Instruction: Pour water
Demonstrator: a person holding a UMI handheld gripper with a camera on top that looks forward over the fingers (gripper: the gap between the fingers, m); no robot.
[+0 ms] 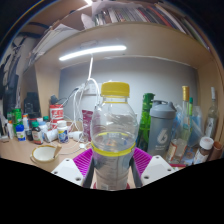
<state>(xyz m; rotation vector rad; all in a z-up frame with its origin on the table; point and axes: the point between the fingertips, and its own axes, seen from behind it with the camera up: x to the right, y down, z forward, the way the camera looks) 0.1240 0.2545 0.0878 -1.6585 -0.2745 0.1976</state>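
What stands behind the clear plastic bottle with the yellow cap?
The clear plastic bottle with the yellow cap sits between the gripper fingers. Behind it, a dark green bottle and a grey-green tumbler stand on the wooden desk. Anything directly behind the bottle is covered.

Only the gripper point(112, 160) shows up here, no hand or arm anywhere. Its two fingers poke up from the bottom centre of the frame, white housings low on either side with the magenta pads point(84, 158) facing inward. The left pad sits lower left of centre, the right one lower right. Both pads look pressed against the sides of the bottle point(113, 135) standing upright between them, so it's clamped on it.
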